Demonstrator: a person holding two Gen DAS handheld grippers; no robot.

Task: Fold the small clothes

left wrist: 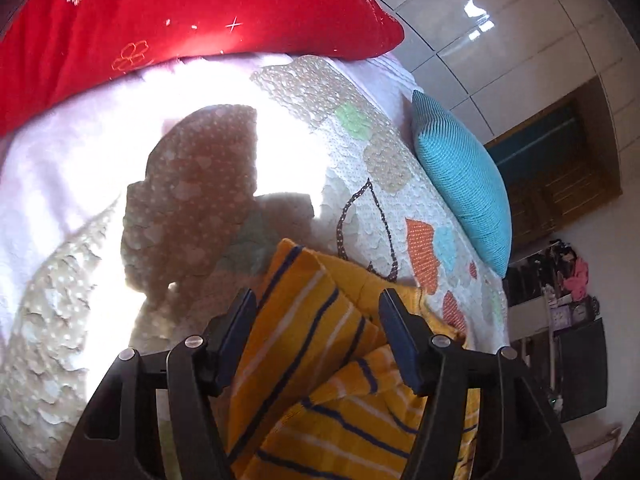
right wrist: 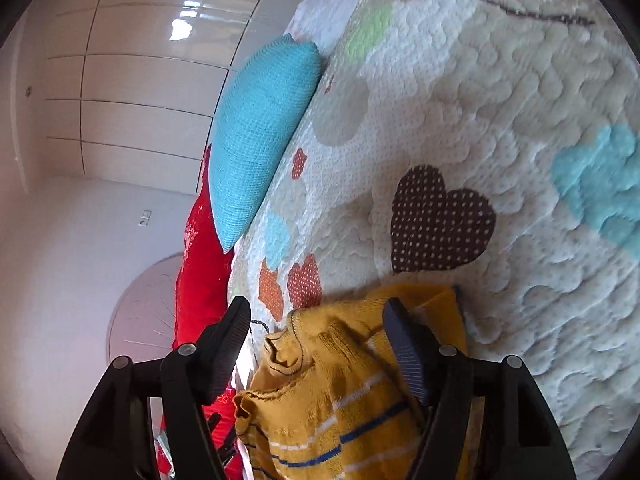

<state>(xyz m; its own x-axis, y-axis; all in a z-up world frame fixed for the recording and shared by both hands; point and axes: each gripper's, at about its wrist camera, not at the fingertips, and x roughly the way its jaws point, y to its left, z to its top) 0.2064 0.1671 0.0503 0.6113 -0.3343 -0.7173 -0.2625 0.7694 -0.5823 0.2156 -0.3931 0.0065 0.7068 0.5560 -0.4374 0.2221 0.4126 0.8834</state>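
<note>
A small mustard-yellow garment (left wrist: 320, 360) with navy and white stripes lies bunched on the quilted bedspread (left wrist: 360, 152). In the left wrist view its striped folds run up between the black fingers of my left gripper (left wrist: 318, 312). The jaws stand apart and the pads do not press on the cloth. In the right wrist view the garment's neckline end (right wrist: 328, 392) sits crumpled between the fingers of my right gripper (right wrist: 316, 320). Those jaws are also wide apart, with the cloth loose on the bedspread (right wrist: 500, 100) under them.
A red embroidered pillow (left wrist: 200, 12) lies along the head of the bed. A teal knitted cushion (left wrist: 460, 176) rests at the bed's edge, also in the right wrist view (right wrist: 260, 132). Beyond are white glossy wardrobe doors (right wrist: 140, 80), a wooden door (left wrist: 560, 168) and a cluttered shelf (left wrist: 560, 280).
</note>
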